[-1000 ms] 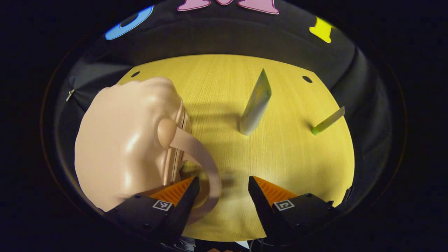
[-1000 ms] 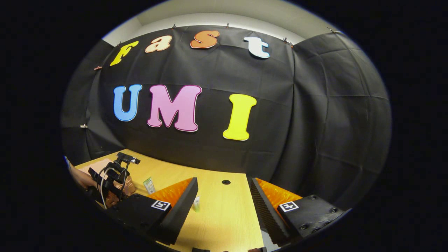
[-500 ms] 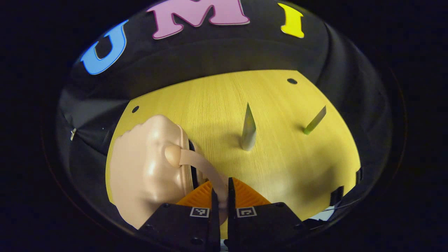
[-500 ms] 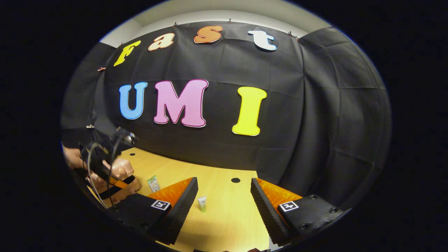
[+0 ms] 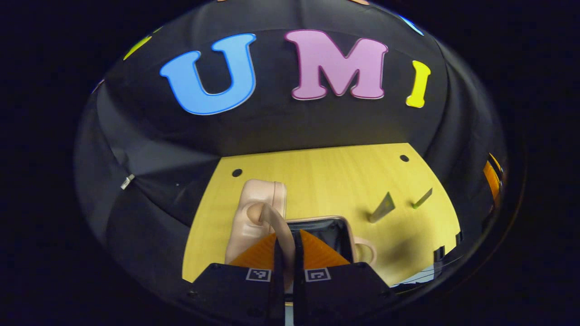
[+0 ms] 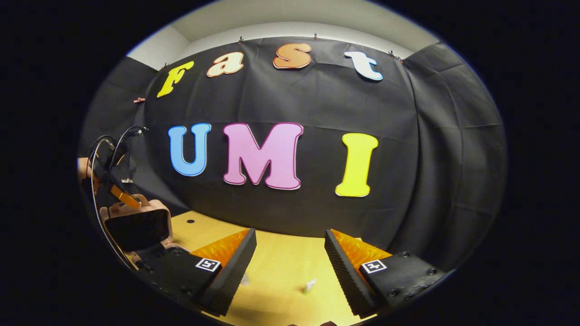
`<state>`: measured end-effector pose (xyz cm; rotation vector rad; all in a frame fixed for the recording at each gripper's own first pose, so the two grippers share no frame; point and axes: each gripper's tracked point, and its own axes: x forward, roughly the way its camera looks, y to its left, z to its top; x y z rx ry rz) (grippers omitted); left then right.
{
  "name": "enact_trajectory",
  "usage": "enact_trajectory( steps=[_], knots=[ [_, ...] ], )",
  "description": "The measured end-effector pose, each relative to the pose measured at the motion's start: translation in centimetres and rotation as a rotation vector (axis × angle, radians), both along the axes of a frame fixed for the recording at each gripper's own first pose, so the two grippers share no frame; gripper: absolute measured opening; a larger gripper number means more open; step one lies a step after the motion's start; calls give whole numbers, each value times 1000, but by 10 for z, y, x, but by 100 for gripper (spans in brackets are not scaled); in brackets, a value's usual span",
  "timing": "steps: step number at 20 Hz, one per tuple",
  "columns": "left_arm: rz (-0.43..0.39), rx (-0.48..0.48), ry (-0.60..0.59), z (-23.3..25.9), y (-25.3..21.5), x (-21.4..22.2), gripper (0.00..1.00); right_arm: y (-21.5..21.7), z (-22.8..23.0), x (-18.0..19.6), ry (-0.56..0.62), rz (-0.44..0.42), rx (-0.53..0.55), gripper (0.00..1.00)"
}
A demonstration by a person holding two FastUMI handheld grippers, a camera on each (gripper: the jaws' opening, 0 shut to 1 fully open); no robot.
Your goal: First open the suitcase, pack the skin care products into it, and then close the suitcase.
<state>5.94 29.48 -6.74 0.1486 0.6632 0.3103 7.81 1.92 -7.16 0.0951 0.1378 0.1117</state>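
- The suitcase (image 5: 253, 213), a small peach-coloured case, sits on the yellow desk (image 5: 326, 181) toward its left side, opened up; in the left gripper view one half rises from the desk while the other half (image 5: 328, 231), dark-lined, lies flat to the right of it.
- The left claw (image 5: 287, 253) is pressed closed on the suitcase's strap handle (image 5: 276, 222), with both fingers clamped against it.
- In the right gripper view the raised lid (image 6: 136, 224) faces the camera, showing its dark lining, with the left claw (image 6: 122, 197) and a bit of the hand (image 6: 83, 168) that holds it above its top edge.
- Two skin care tubes stand on the desk to the right of the suitcase: a larger tube (image 5: 382, 208) and a thin green one (image 5: 422, 198), both leaning with their flat ends up and to the right, apart from each other.
- In the right gripper view the tubes show as small pale shapes (image 6: 310, 285) low between the fingers, too small to tell apart.
- The right claw (image 6: 290, 260) is wide open above the desk and holds nothing.
- The flat half's near end is hidden behind the left claw's fingers.
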Motion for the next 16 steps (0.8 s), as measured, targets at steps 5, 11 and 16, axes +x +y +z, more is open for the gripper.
enact_trajectory(
  steps=[5, 11, 16],
  knots=[
    [137, 70, 32, -23, 168, -29, 10, 48, 8, -1, 16, -11, -49, 96],
    [199, -31, 146, -143, 307, -27, 11, 89, -11, -8, 138, -86, -5, 96],
    [252, -124, 216, -233, 333, -18, 11, 93, -10, -8, 181, -161, -10, 96]
  ],
)
